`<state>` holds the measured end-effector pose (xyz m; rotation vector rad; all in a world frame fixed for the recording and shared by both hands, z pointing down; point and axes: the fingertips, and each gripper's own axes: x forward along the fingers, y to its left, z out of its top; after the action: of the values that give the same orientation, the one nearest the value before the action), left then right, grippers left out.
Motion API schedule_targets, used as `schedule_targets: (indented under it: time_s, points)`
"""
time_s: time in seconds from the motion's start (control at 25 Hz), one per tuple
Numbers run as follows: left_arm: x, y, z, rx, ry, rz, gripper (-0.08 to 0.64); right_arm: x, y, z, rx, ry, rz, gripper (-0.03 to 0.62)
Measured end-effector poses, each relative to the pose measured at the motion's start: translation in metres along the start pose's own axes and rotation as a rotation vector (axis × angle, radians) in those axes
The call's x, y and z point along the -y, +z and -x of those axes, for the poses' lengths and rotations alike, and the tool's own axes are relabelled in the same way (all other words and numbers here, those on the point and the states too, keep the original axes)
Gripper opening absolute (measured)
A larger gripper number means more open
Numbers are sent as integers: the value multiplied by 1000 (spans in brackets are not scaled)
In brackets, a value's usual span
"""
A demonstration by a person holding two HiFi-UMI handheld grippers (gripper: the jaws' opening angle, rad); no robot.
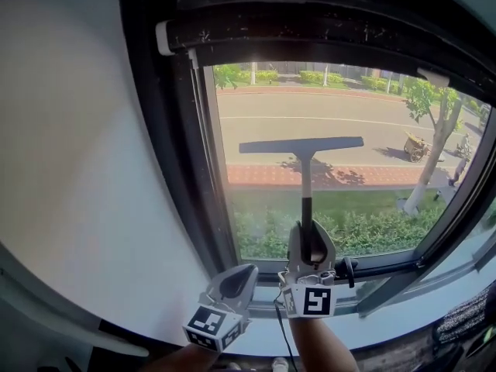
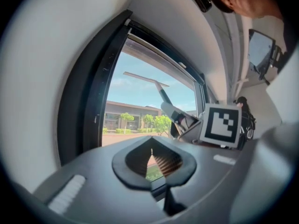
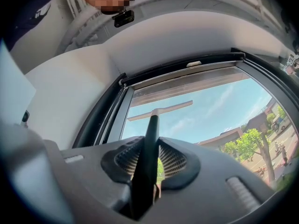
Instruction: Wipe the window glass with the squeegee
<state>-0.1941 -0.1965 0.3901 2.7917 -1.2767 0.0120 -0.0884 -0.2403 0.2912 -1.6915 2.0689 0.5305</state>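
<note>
The squeegee (image 1: 304, 161) stands upright against the window glass (image 1: 364, 107), its dark blade (image 1: 301, 145) level across the middle of the pane. My right gripper (image 1: 310, 246) is shut on the squeegee's black handle (image 3: 150, 143), just above the lower frame. The blade (image 3: 161, 111) shows ahead in the right gripper view. My left gripper (image 1: 235, 284) hangs lower left of the right one, near the pane's bottom left corner, shut with nothing in it (image 2: 153, 161). The left gripper view also shows the squeegee (image 2: 148, 80) and the right gripper (image 2: 184, 118).
A dark window frame (image 1: 182, 146) borders the glass, with a white wall (image 1: 85, 169) to its left. A rolled blind (image 1: 310, 33) sits along the top. A black latch (image 1: 346, 270) sticks out at the lower frame, beside the pale sill (image 1: 411, 316).
</note>
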Motion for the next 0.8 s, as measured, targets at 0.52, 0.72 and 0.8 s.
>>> schedule_targets:
  time_s: [0.52,0.72,0.8]
  points:
    - [9,-23,3,-37,-31,25,5,-1,-34,36,-101,-39,-28,101]
    - [14,-31,2,-56,-55,23,5,0,-48,50,-126,-60,-30,101]
    - [17,-37,1,-70,-68,25,5,1,-55,56,-144,-66,-23,101]
